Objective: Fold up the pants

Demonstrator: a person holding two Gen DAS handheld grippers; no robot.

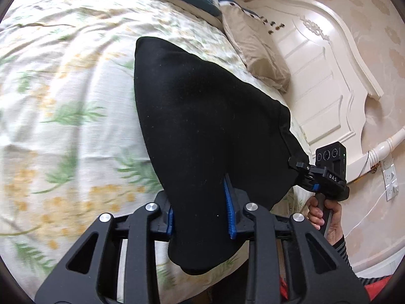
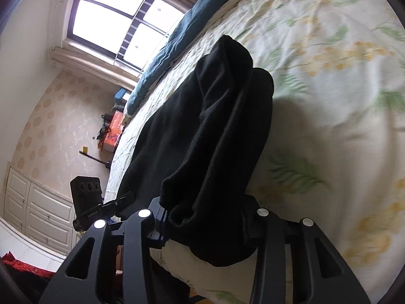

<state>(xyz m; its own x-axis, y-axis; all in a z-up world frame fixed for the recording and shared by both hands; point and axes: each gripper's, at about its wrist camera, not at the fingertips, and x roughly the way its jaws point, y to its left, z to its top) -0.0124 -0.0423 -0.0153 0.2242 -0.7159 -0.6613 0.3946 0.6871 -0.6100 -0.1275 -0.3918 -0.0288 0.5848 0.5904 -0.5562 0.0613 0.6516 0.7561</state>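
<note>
The black pants (image 1: 202, 131) hang folded above a bed with a floral cover (image 1: 63, 88). My left gripper (image 1: 201, 212) is shut on one bunched end of the pants, with blue pads (image 1: 229, 202) pressing the cloth. My right gripper (image 2: 202, 223) is shut on the other end of the pants (image 2: 210, 139), and its fingers are mostly hidden by the fabric. The right gripper also shows in the left wrist view (image 1: 301, 167), clamped on the pants' edge. The left gripper shows in the right wrist view (image 2: 124, 200) at the pants' left edge.
A beige pillow (image 1: 255, 55) and a teal blanket (image 2: 177, 43) lie at the bed's far side. A white headboard (image 1: 324, 76) stands to the right. A window (image 2: 114, 17), white drawers (image 2: 38, 210) and an orange box (image 2: 115, 131) are beyond the bed.
</note>
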